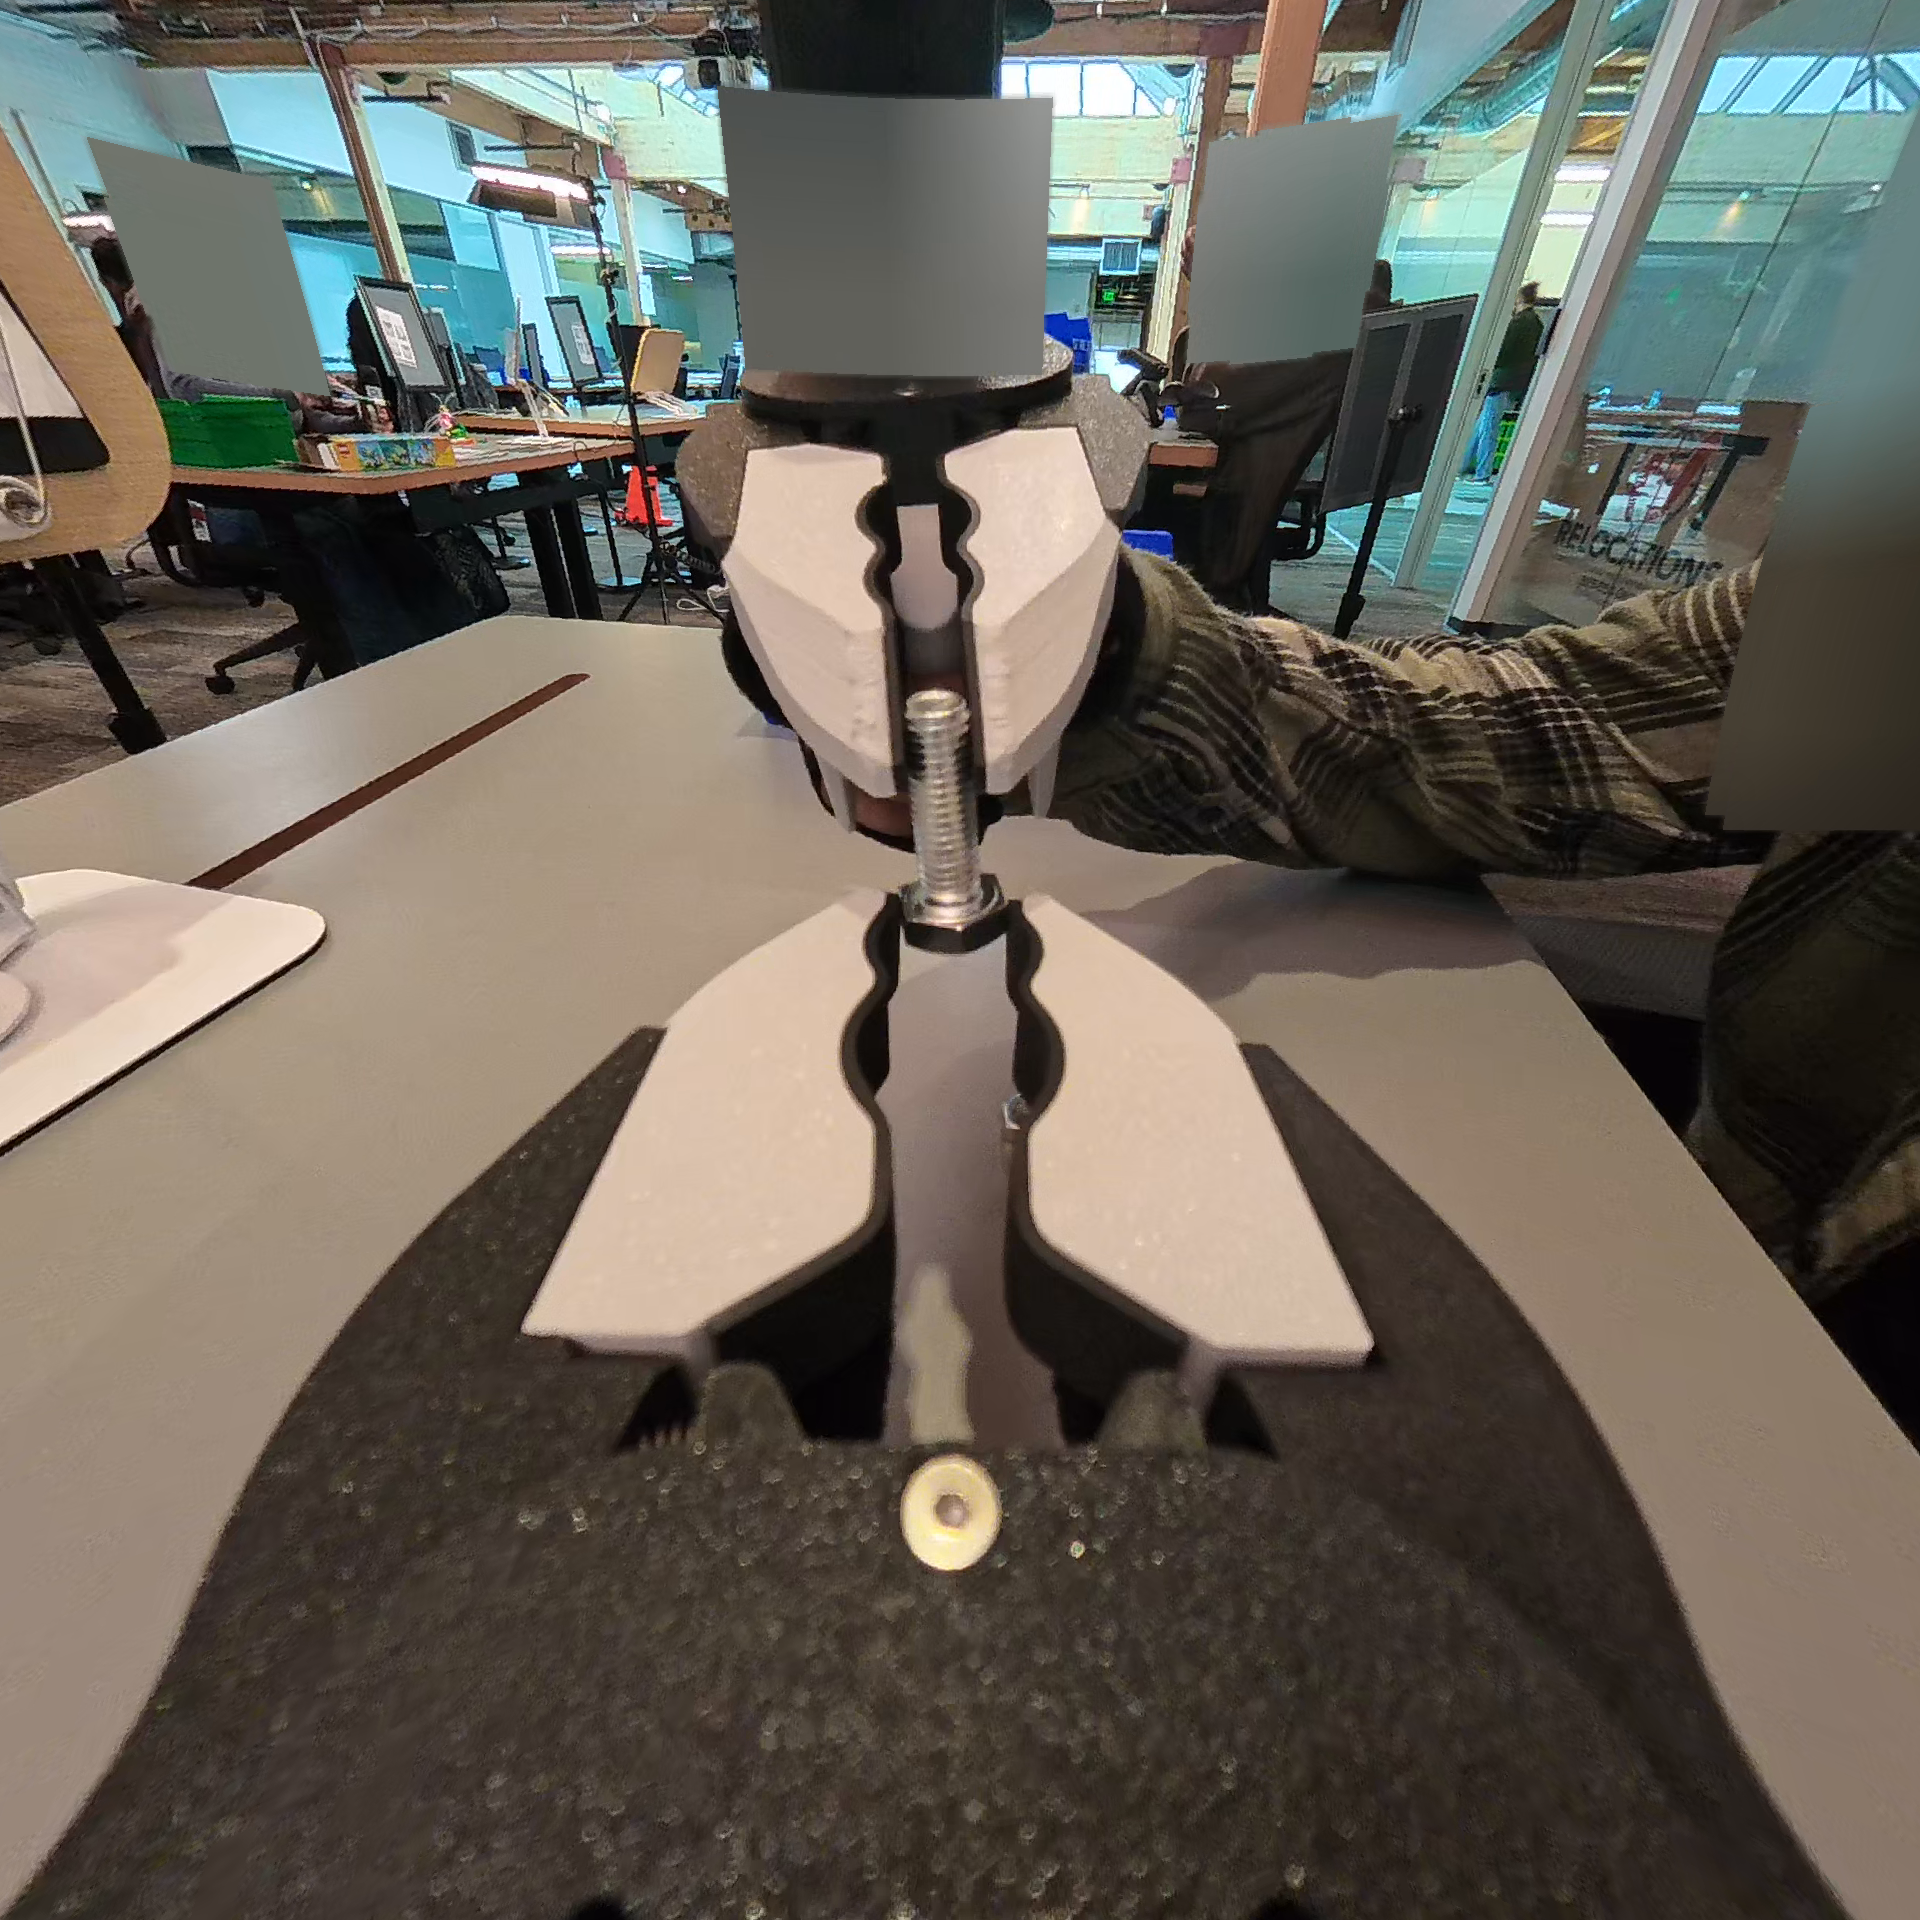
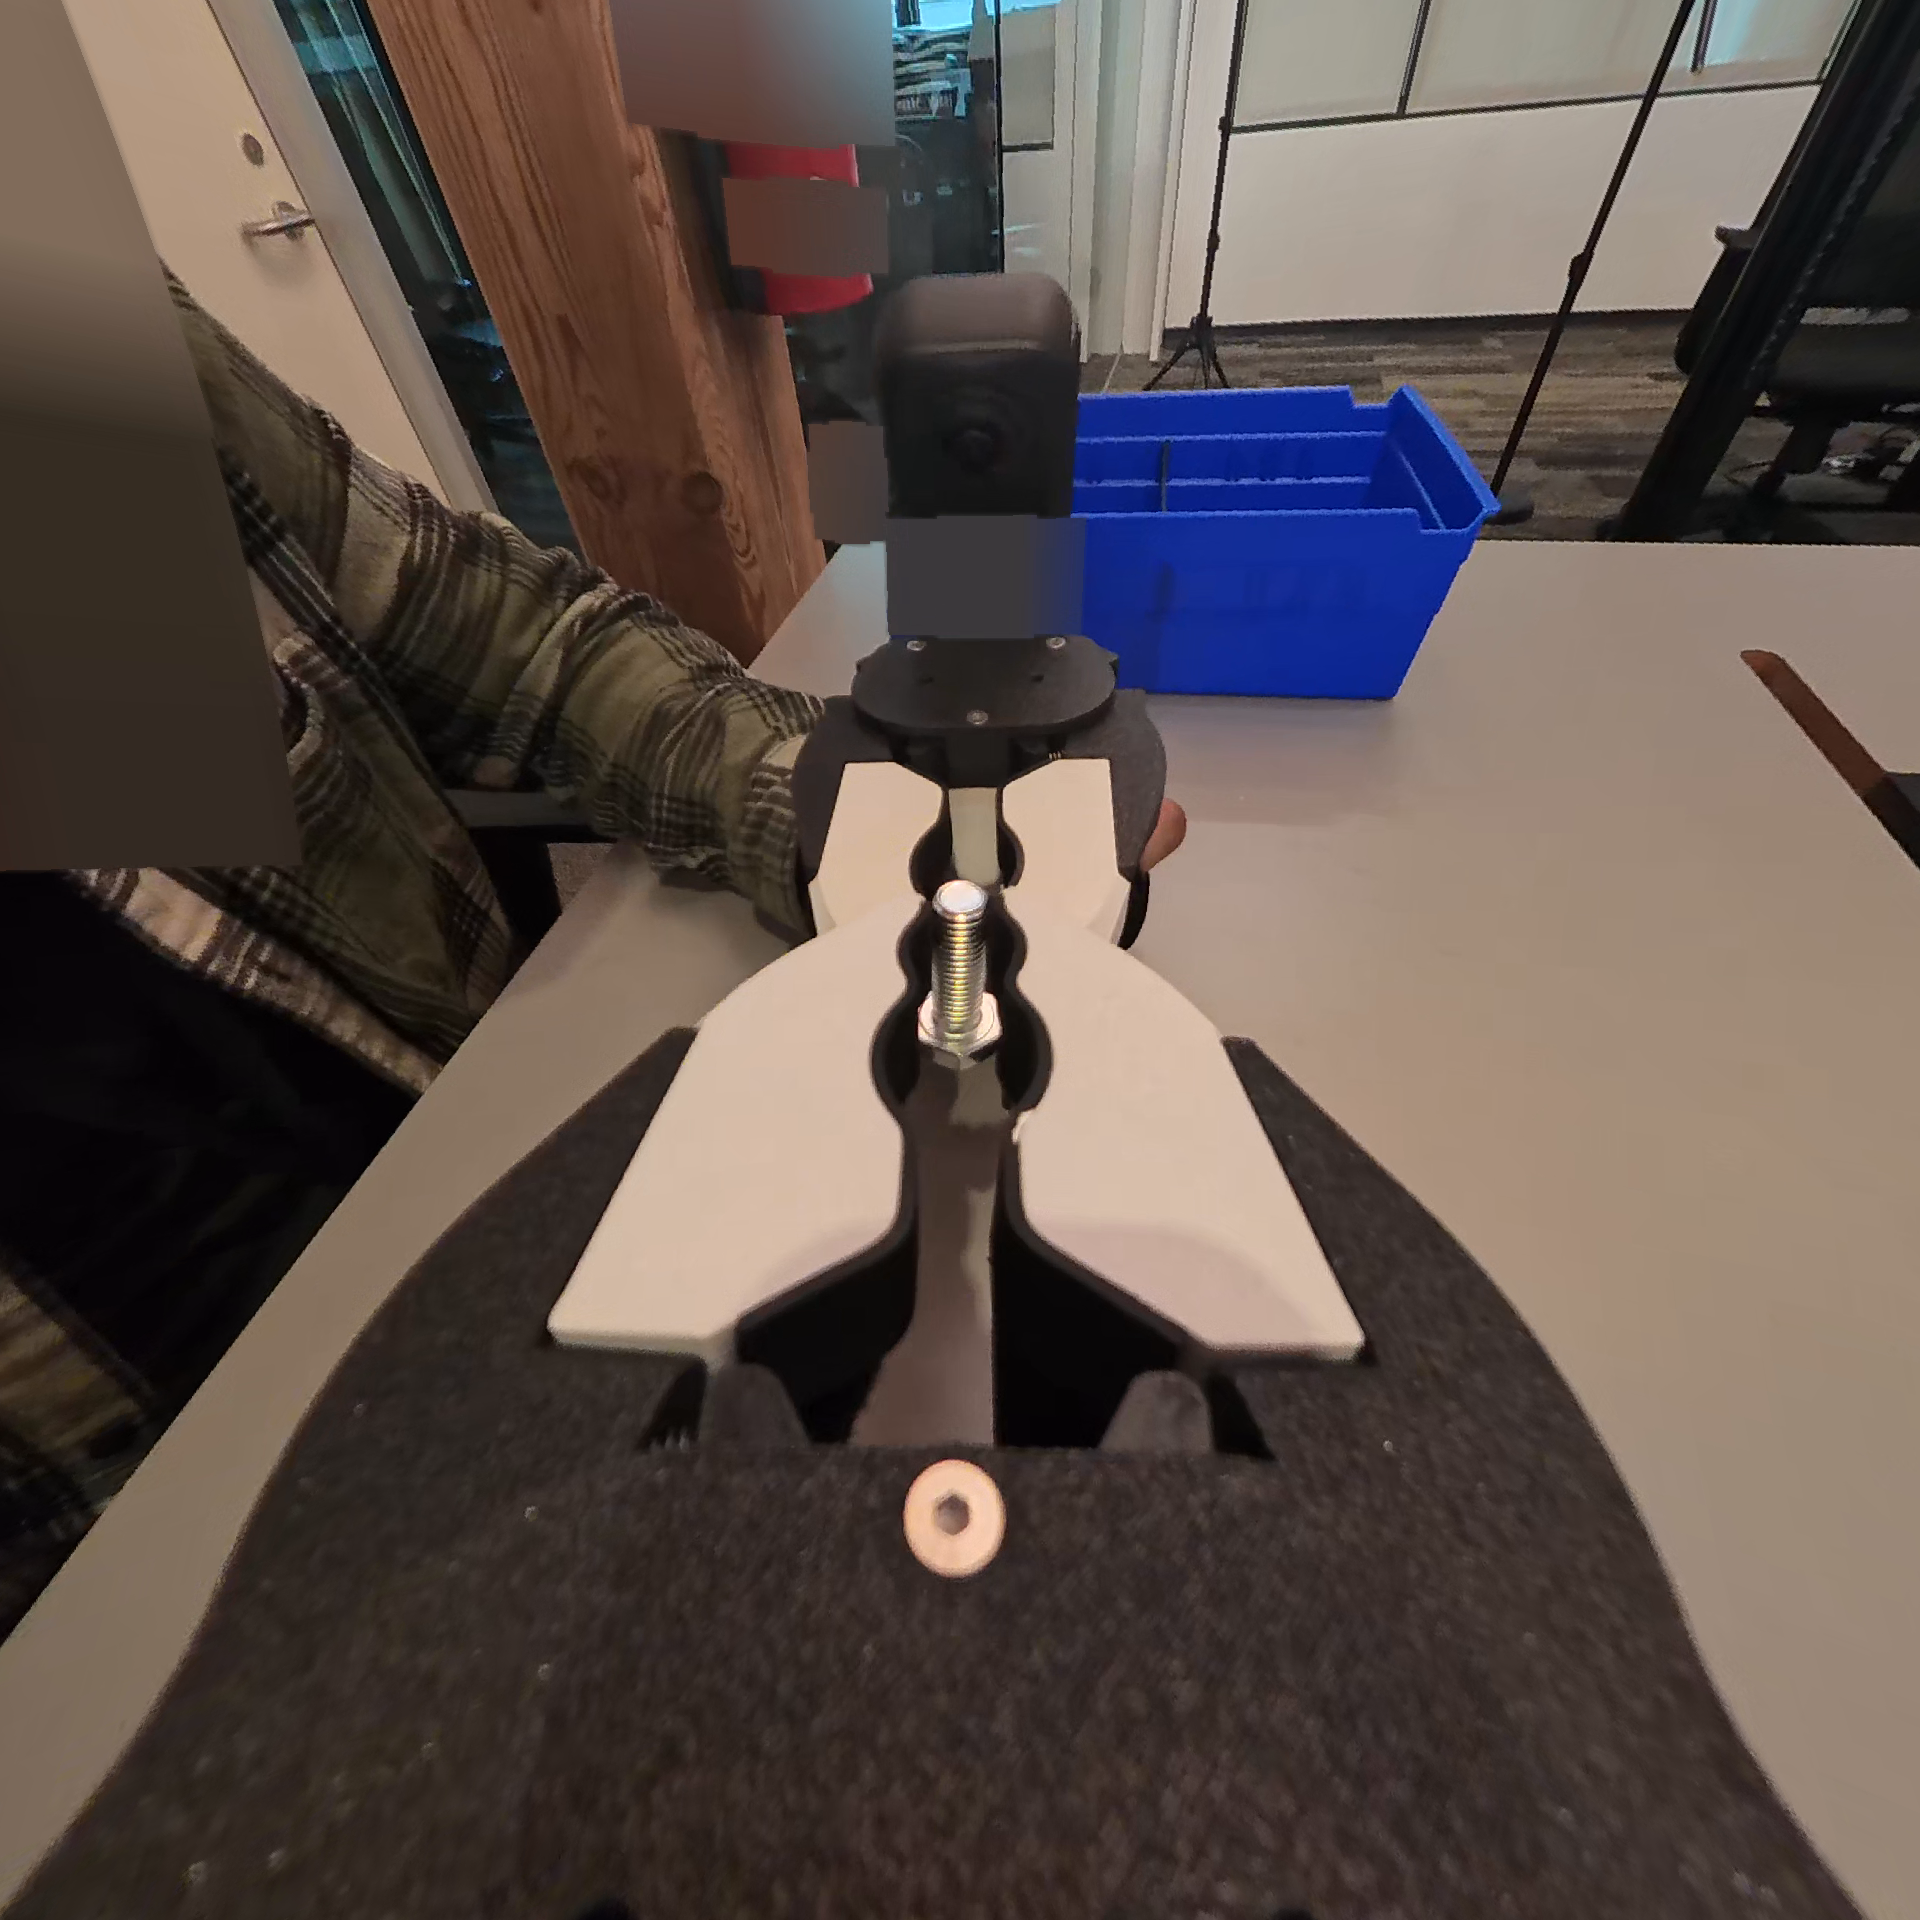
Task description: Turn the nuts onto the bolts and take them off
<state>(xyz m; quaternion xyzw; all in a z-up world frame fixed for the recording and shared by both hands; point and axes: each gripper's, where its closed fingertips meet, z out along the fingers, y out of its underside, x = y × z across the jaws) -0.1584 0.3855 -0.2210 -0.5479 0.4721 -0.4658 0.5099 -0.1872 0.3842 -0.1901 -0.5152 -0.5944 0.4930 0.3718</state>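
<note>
The bolt [image 1: 940, 790] hangs above the grey table [image 1: 520, 1039] between the two facing grippers, its long axis running from one to the other. The left gripper [image 1: 951, 920] is clamped on the nut [image 1: 951, 914] at its tips. The right gripper [image 2: 961, 977] pinches the bolt's head end, threads pointing far toward the left one.

Wrist cameras mounted close behind each gripper's fingers, facing one another, sharing bolt [image 1: 940, 790] [image 2: 961, 961] between fingertips.
</note>
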